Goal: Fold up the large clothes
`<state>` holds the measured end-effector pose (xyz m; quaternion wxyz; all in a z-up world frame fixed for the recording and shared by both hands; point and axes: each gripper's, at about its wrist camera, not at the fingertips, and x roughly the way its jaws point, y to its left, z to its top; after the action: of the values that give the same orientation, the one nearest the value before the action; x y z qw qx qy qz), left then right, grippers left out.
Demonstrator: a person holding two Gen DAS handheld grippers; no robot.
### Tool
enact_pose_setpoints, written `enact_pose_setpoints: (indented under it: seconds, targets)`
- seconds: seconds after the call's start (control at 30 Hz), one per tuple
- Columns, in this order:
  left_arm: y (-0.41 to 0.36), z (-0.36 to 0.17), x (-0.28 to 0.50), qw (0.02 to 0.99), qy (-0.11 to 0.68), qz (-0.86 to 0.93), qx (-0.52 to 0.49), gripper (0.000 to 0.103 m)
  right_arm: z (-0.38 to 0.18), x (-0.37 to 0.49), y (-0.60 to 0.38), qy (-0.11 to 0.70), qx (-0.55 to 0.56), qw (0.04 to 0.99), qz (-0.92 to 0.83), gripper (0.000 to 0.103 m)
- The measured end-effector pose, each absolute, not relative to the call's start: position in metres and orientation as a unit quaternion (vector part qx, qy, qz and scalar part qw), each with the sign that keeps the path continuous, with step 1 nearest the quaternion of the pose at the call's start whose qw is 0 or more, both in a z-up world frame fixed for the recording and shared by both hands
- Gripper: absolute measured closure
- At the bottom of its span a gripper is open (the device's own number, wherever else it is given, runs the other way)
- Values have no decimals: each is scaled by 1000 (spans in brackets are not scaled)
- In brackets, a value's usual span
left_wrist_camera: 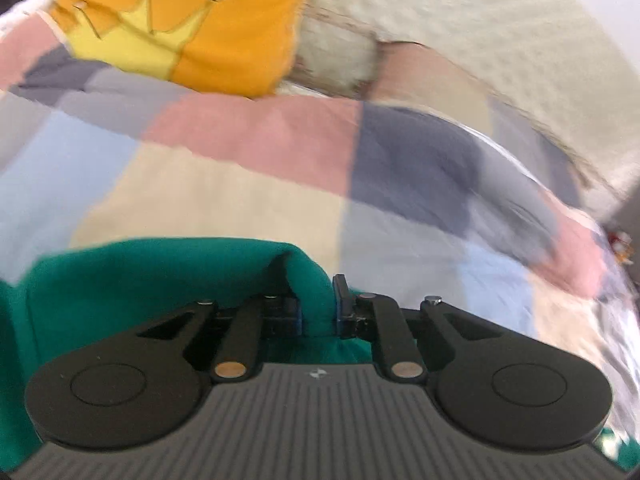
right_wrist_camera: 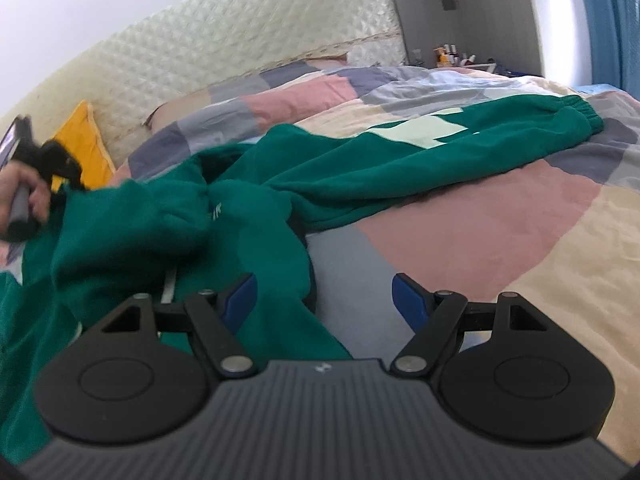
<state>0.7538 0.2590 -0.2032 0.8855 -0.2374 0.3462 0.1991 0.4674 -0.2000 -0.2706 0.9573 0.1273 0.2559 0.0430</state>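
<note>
- black linkage of the left claw [left_wrist_camera: 318, 304] fills the bottom of the left wrist view; its jaws stand close together, clamped on a fold of the green garment [left_wrist_camera: 160, 276].
- green cloth bunches up between and to the left of the fingers [left_wrist_camera: 341, 300], rising in a rounded fold just ahead of them.
- beyond the fold lies the quilt [left_wrist_camera: 260, 160], a patchwork of pink, cream, grey and pale blue, blurred toward the right.
- an orange pillow [left_wrist_camera: 224, 28] with a yellow crown rests at the top left, against a cream headboard [left_wrist_camera: 500, 40].
- right claw [right_wrist_camera: 324, 298] stands wide apart, blue pads [right_wrist_camera: 408, 294] showing, clamped on nothing.
- its left pad sits over the edge of the green cloth; its right pad hangs over bare grey quilt.
- the garment [right_wrist_camera: 360, 168] sprawls across the bed from lower left to upper right, one long part stretched out flat with an elastic cuff [right_wrist_camera: 584, 114] at the far end and pale patches on it.
- at the left edge of the right wrist view a hand [right_wrist_camera: 24, 192] grips the other claw's handle, with green cloth drawn up to it.
- small bottles [right_wrist_camera: 452, 56] stand on a stand beyond the far corner of the bed, too small to tell apart.
</note>
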Motion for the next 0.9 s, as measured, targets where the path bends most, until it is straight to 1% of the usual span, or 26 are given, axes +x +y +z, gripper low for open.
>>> enact_pose_setpoints:
  seconds: [0.13,0.23,0.3,0.33,0.37,0.4,0.47,0.6,0.73,0.83,0.9]
  targets:
    - [267,-233,782,879,372,228,-194,87,-274,473,-197,263,127,955,57,27]
    - [263,-256,784,881,377,223,-180,86,-278,476,-194,269,119,954,62,27]
    - [260,-261,775,885,370,218,-181,84,-281,478,-192,276,117,952,64,27]
    - [259,-261,771,886,369,213,-183,81,-283,480,-192,279,116,951,66,27]
    - [258,-258,768,886,372,205,-183,75,-283,480,-191,281,116,950,67,27]
    - [258,-254,762,886,376,202,-182,62,-284,481,-191,282,116,950,68,27]
    - [256,-240,750,882,382,197,-193,46,-284,481,-190,286,118,948,69,27]
    - [237,-208,719,892,378,160,-189,45,-283,481,-190,289,122,947,73,27]
    - [195,-174,683,916,354,95,-162,44,-278,475,-191,286,123,947,80,27]
    - [154,-162,654,925,347,35,-154,44,-272,470,-190,278,119,949,85,27]
    - [126,-165,635,926,345,0,-154,44,-268,466,-190,275,118,950,86,27]
